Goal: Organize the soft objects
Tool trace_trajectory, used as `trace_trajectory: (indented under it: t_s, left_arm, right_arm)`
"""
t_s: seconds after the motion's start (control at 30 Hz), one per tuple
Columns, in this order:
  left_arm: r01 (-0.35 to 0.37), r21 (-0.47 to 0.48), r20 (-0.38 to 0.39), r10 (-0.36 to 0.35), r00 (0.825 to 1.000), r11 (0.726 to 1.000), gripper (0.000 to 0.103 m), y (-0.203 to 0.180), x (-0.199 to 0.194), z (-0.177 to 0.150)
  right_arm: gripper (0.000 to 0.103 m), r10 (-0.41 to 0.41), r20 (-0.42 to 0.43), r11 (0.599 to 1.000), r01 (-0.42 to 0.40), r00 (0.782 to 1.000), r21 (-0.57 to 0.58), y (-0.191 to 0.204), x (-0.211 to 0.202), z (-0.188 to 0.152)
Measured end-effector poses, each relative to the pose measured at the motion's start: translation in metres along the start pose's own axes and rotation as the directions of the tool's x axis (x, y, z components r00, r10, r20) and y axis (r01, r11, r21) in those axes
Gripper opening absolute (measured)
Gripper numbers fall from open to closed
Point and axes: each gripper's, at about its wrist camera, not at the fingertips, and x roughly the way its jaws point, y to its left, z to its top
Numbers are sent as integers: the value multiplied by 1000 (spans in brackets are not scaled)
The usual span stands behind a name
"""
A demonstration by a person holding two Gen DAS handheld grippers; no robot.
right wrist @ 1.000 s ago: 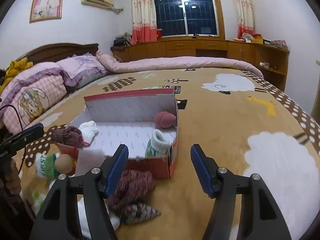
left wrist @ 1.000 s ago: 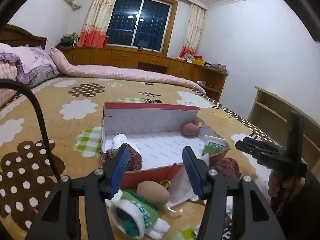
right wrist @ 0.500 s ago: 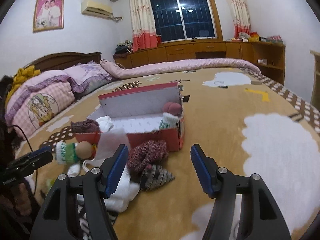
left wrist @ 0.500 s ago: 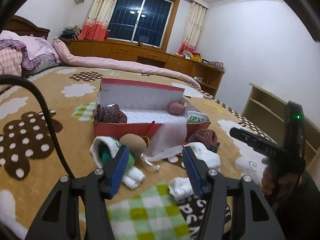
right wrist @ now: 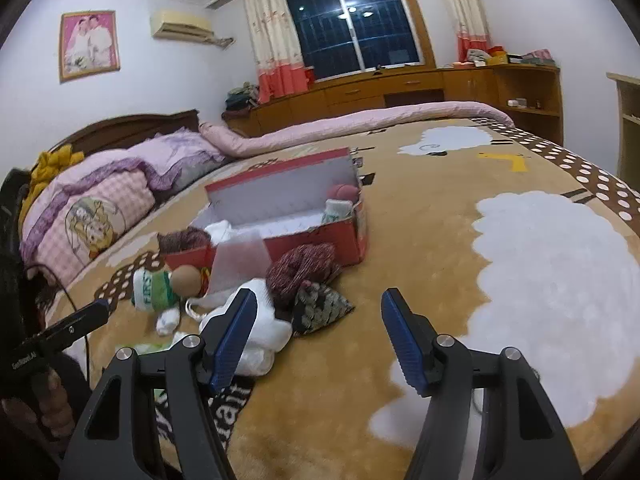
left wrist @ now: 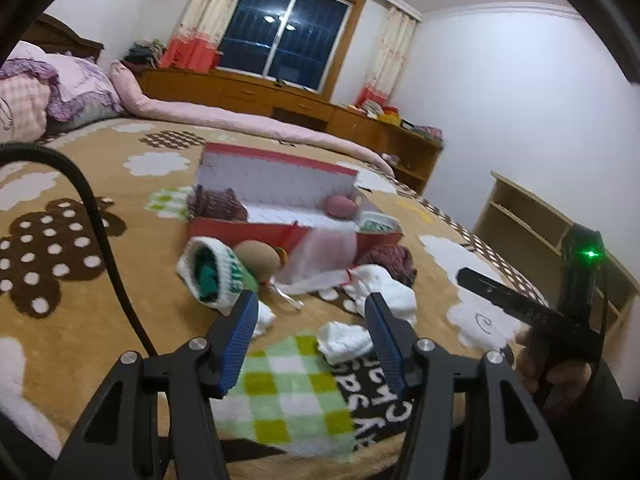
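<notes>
Socks and knit pieces lie heaped on the bed blanket (left wrist: 100, 184) against the red box (left wrist: 280, 236), a white sock (left wrist: 344, 342) nearest me. My left claw (left wrist: 310, 334) and right claw (right wrist: 318, 330) hang open, empty, above the blanket.

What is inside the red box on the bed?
Inside the red box sit a pink ball, a green and white sock, a white sock and a dark knitted piece. The front wall hides the bottom near it.

left wrist: low, facing box (left wrist: 280, 204) | right wrist: same box (right wrist: 288, 208)
</notes>
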Motion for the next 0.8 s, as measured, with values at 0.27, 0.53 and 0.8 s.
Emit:
trace_trajectory:
  t_s: [0.27, 0.53, 0.8]
  left_arm:
    - [28, 19, -117, -26, 993, 999, 58, -7, 21, -10]
    - [5, -1, -148, -5, 989, 1000, 58, -2, 32, -14]
    - [-6, -84, -133, -5, 991, 996, 58, 16, 31, -8]
  right_arm:
    - [66, -55, -116, 996, 47, 992, -69, 13, 20, -18]
    - [66, -31, -155, 997, 19, 987, -78, 13, 30, -26]
    - [66, 140, -186, 985, -155, 972, -69, 29, 33, -30]
